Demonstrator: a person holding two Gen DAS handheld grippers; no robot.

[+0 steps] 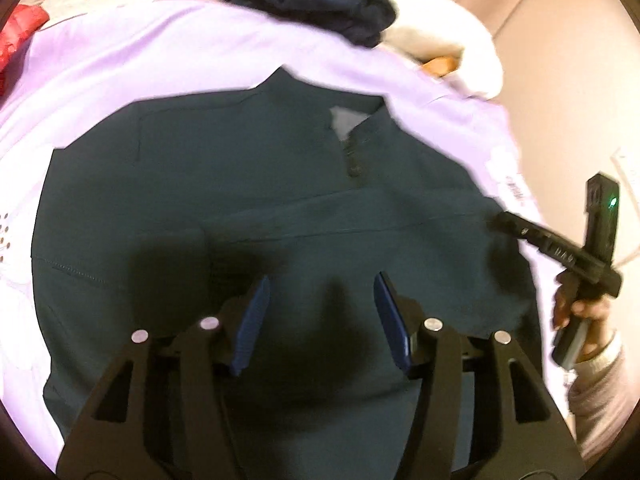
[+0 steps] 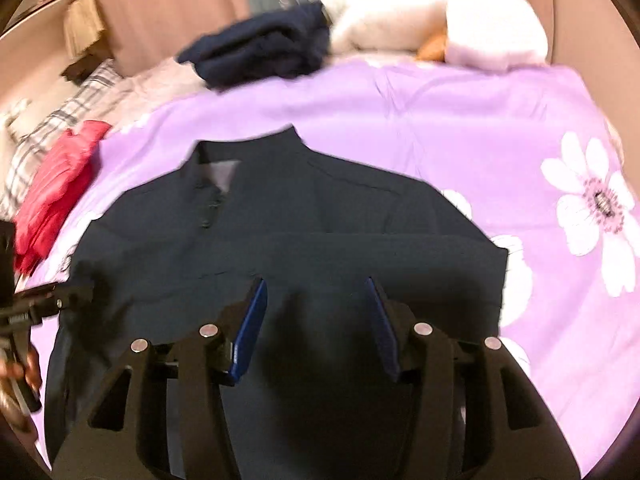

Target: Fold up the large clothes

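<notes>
Dark shirt half folded on the bed, both tongs loose above it

Closest up: left tongs point(image 1: 320, 304) spread apart with nothing pinched, hanging over the lower part of the dark teal shirt point(image 1: 248, 168). Same for the right tongs point(image 2: 316, 308), gaping, empty, over the shirt's folded middle. Shirt flat on the purple flowered sheet point(image 2: 440, 128), collar pointing away, bottom part folded up across the chest. Off to one side, a red garment point(image 2: 60, 184) touching the sheet's edge. Further back, a bunched navy pile point(image 2: 260, 52) right beside a white pillow point(image 2: 420, 12). Pretty blurry overall.
</notes>
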